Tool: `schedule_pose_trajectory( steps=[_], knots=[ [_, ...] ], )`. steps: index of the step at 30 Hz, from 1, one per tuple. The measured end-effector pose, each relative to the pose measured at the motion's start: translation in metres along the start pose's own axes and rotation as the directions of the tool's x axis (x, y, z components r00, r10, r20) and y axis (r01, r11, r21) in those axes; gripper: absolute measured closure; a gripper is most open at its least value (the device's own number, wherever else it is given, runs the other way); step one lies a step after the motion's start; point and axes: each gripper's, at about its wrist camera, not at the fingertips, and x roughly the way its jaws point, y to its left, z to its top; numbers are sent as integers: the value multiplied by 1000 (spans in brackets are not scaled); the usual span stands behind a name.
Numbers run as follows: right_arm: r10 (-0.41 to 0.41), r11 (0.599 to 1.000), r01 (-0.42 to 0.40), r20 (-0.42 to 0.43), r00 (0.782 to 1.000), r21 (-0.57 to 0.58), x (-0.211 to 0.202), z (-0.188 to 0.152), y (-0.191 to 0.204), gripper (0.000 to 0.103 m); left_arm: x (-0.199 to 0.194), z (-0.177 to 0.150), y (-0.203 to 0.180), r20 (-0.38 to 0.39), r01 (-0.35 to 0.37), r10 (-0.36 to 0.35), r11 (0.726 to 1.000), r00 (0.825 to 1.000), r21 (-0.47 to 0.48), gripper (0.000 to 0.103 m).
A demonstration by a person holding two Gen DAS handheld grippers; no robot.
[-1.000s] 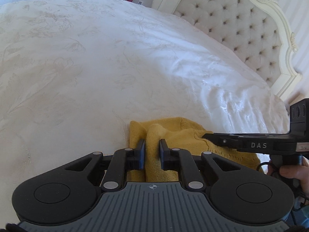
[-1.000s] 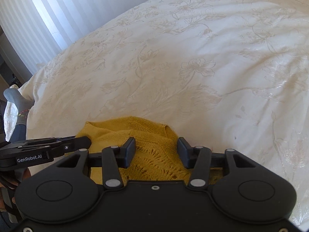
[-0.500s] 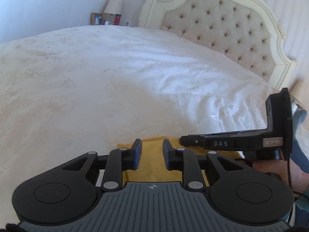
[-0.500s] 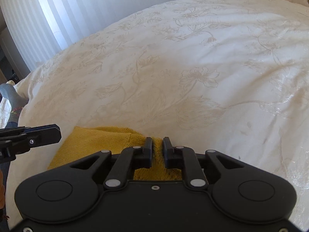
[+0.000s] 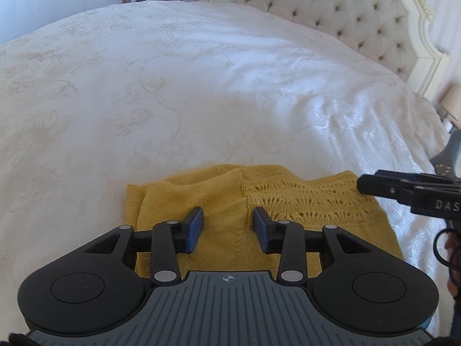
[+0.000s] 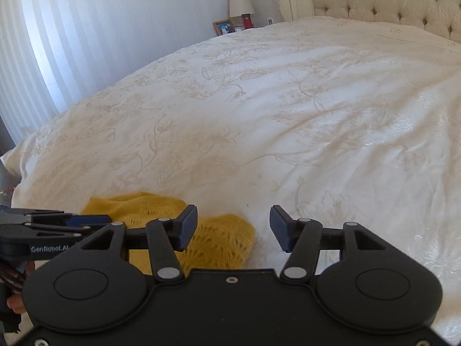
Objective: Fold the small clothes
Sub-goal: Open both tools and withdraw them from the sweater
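Both your jaws have just opened & let go of the yellow knit top [image 5: 259,210], which now lies folded on the bed cover [image 5: 173,86] near its front edge, w/ left gripper [image 5: 227,226] over it & right gripper [image 6: 233,227] empty beside it, so this fold looks done imo.

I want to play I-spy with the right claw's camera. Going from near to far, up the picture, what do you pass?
Right claw, open → yellow knit → white bedspread → red cup and photo frame at the far edge → lamp.
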Motion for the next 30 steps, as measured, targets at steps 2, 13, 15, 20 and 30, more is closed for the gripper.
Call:
schedule_pose_trajectory(
  steps=[2,13,15,20,30],
  knots=[
    [-3,1000,3,-9,1000,-1,-4,-7,1,41,-1,0,-2,0,-6,6,1000,1000,17,64],
    [-71,997,70,-63,995,-15,17,-22,5,39,-24,12,14,3,37,-37,996,999,-79,49],
    [-65,998,66,-39,997,3,5,-21,3,38,-40,13,20,30,2,1,995,1000,-97,34],
    [-68,996,68,6,998,53,-25,-21,0,35,-75,3,25,38,-58,61,995,997,-75,31],
    [-18,996,20,-25,1000,92,-56,-41,20,34,-83,-55,-1,-80,-99,100,995,992,23,31]
  ],
)
